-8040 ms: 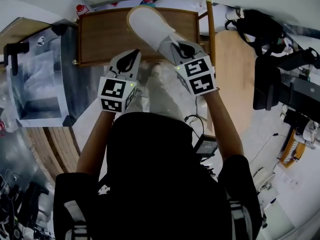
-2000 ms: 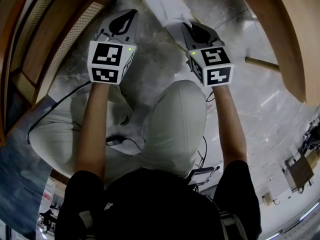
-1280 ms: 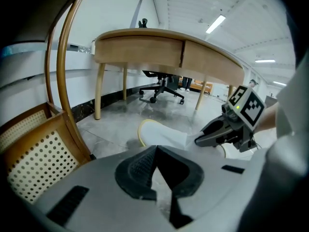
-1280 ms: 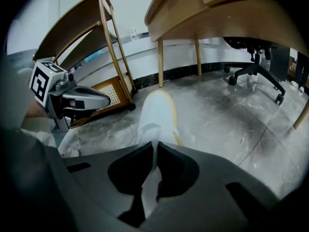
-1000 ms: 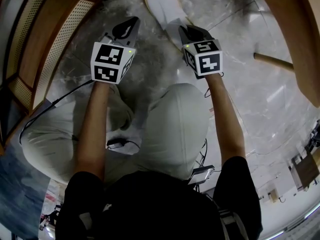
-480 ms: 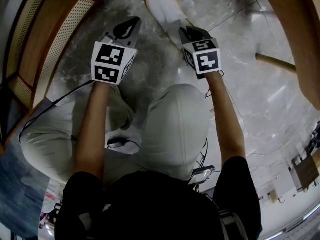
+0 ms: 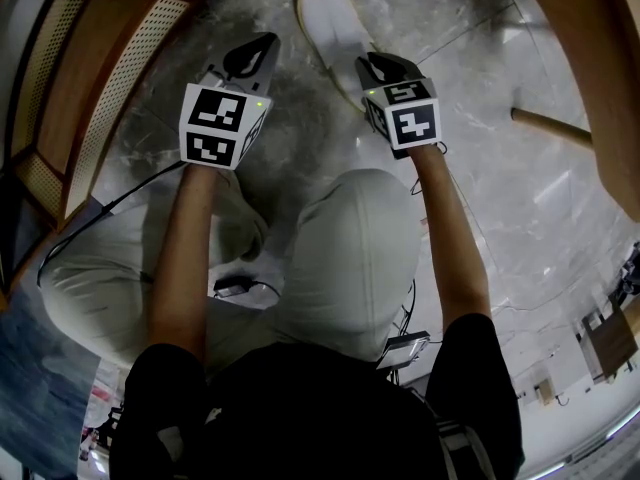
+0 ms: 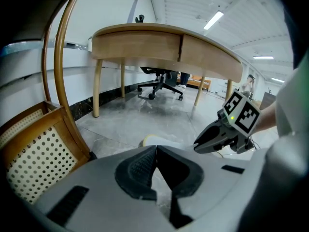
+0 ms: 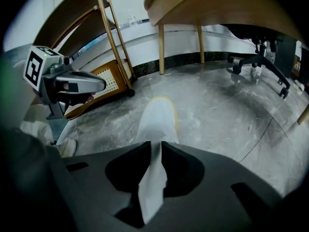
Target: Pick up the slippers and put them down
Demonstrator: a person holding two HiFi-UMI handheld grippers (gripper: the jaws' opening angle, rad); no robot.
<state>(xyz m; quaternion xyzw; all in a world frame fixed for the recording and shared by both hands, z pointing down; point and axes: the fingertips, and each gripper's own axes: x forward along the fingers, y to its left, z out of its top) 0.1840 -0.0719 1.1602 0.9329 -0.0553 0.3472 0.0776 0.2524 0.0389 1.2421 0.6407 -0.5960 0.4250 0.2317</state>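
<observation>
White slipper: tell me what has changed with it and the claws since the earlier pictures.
The white fabric slipper, at first held up over a wooden chair seat by the right claw, has come down and now lies on the grey marble floor. That claw's jaws have just been opening, with the slipper's rear edge still between them. The left claw stayed shut, empty and in place.
</observation>
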